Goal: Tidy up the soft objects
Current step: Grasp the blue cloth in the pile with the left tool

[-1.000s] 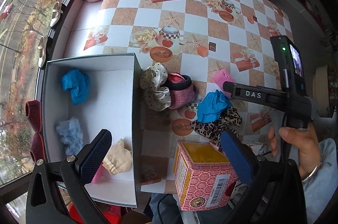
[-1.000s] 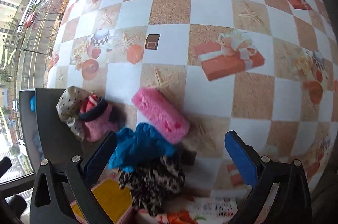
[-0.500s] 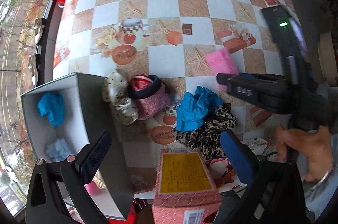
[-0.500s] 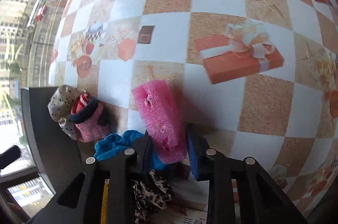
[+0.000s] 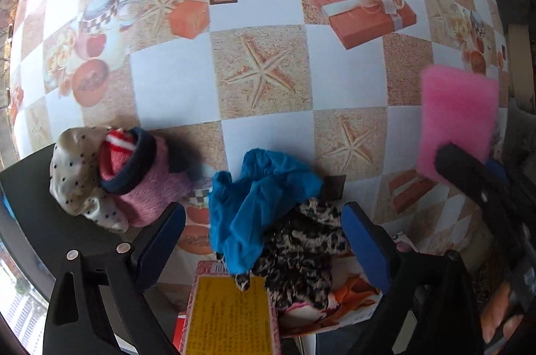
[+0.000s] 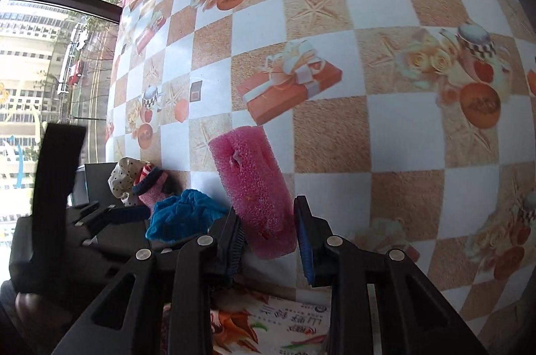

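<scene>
The right tool [image 6: 268,229] is shut tight on the pink sponge [image 6: 254,187] & holds it up off the bench [image 6: 385,137]. The left tool [image 5: 264,227] is wide, its jaws closing a bit, w/ the blue cloth [image 5: 254,200] & the spotty brown cloth [image 5: 301,257] between them, not pinched. A pink sock [image 5: 140,177] & a dotted white cloth [image 5: 77,174] lie just left of it, by the dark box [image 5: 40,221]. A yellow-top box [image 5: 227,314] is close below.

Between left fingers [image 5: 160,237]: cloth [image 5: 258,207], on patterned fabric [image 5: 308,257].
Outside left finger: sock [image 5: 140,184] (touching dotted fabric [image 5: 77,184]).
Between right fingers [image 6: 303,241]: sponge [image 6: 254,187], clear of table [image 6: 368,86].
</scene>
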A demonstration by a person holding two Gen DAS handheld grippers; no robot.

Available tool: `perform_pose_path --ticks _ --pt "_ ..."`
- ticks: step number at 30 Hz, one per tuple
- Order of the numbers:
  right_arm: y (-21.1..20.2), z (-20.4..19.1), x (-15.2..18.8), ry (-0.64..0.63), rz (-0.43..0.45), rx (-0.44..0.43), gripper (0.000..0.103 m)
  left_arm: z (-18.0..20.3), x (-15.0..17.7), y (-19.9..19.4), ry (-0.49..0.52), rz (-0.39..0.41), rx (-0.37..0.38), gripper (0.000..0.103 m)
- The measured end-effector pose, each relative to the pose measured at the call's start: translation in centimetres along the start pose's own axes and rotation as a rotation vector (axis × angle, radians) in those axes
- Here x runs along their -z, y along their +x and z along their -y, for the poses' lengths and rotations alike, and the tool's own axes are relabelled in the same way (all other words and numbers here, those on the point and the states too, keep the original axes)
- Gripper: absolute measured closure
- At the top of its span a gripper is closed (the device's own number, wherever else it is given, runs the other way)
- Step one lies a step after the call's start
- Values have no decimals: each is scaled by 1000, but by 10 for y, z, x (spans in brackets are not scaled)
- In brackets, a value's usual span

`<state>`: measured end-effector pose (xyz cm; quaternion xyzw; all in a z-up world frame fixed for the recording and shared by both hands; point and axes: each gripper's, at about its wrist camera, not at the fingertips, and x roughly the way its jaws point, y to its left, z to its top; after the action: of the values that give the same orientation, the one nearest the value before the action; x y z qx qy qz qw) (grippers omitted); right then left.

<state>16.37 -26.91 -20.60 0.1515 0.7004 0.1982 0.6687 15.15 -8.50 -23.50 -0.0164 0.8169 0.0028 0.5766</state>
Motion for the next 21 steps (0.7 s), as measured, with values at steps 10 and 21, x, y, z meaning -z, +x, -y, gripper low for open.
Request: perform_pose_path --ticks 10,21 --pt "-22 15 18 36 45 -38 72 -2 -21 29 -76 -47 79 70" --pt "-41 24 30 53 86 -17 72 0 -12 -33 -46 236 48 76"
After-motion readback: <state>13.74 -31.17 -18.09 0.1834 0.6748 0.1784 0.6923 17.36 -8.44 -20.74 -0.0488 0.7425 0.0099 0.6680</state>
